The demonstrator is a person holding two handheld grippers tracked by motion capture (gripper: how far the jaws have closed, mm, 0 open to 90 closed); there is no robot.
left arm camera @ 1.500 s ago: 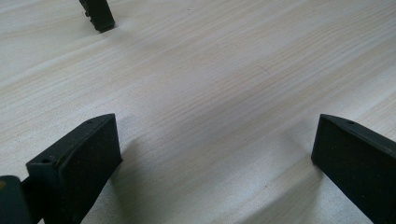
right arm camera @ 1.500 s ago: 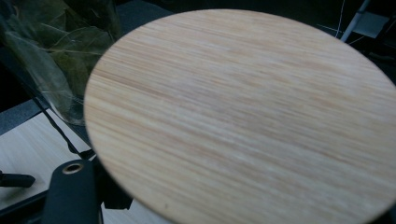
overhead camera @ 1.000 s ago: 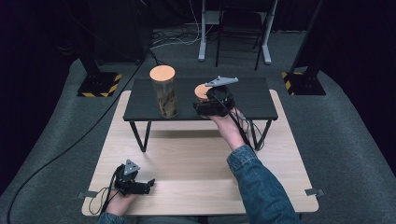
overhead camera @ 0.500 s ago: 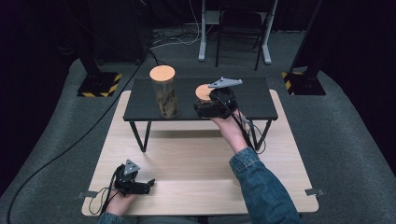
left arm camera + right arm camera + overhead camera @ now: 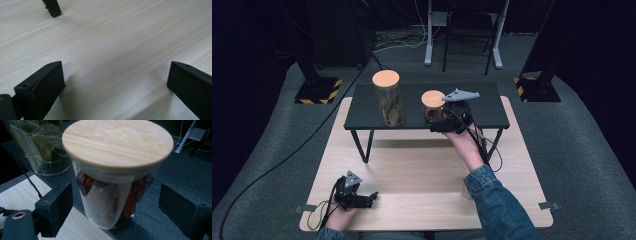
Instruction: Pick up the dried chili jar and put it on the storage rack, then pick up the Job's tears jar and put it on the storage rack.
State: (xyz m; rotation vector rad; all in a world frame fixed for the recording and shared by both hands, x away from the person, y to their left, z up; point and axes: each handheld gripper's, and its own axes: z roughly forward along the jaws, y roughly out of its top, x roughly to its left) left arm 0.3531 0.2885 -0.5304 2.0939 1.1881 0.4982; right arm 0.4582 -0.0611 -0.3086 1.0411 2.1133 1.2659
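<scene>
**Right claw stood open around the short jar on the raised shelf**

The right claw (image 5: 438, 121) reached up to the black shelf (image 5: 492, 112) that stood on the pale wooden table (image 5: 422, 175). Its jaws had just been opening, and in the right gripper view they stood apart on either side of the short glass jar (image 5: 112, 202), with a gap between each pad and the glass. So the jar sat between the jaws but was not clamped; it rested on its own base near the front edge of the shelf, upright, its round wooden lid (image 5: 117, 142) seated flat on top. I judged that it was standing free, which fits jaws held wide and level with the jar's body, below the lid.

Beyond the right claw, and to its left in its own view, stood the tall jar (image 5: 388, 100) with dried leaves inside, also lidded in wood and well clear of the jaws. The short jar held dark red pieces, blurred through the glass.

The left claw (image 5: 371, 198) lay low on the table near the person's edge, jaws apart with bare wood between them, seemingly parked out of the way.

No brand, label or writing could be read on either jar, lid or the shelf
</scene>
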